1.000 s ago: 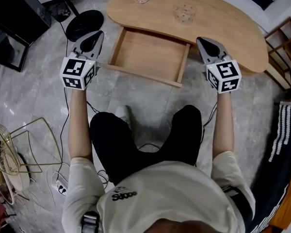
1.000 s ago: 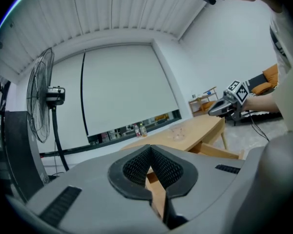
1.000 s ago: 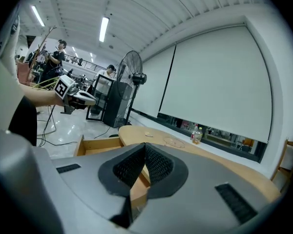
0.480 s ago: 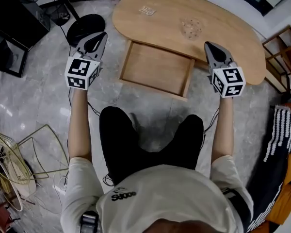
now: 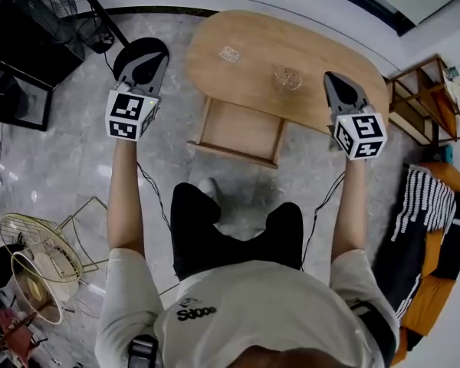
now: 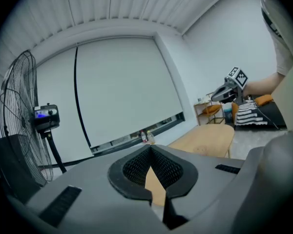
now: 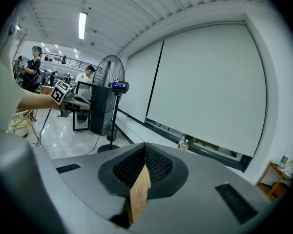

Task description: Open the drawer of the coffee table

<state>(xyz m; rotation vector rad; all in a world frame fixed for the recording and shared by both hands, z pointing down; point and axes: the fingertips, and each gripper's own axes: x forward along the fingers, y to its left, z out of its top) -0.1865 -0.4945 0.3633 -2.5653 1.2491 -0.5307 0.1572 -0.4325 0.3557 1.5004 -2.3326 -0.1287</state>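
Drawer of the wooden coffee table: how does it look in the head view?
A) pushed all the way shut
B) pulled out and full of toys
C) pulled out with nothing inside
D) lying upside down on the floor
C: the light wooden drawer sticks out from under the oval wooden coffee table, and only its bare bottom shows.

Your left forearm [image 5: 125,198] and right forearm [image 5: 351,205] reach straight ahead, roughly parallel. The left gripper [image 5: 142,61] has its 2 jaws pressed together on nothing; the right gripper [image 5: 331,79] is likewise closed and empty. Both point away from you, close to level, tips dipping slightly.
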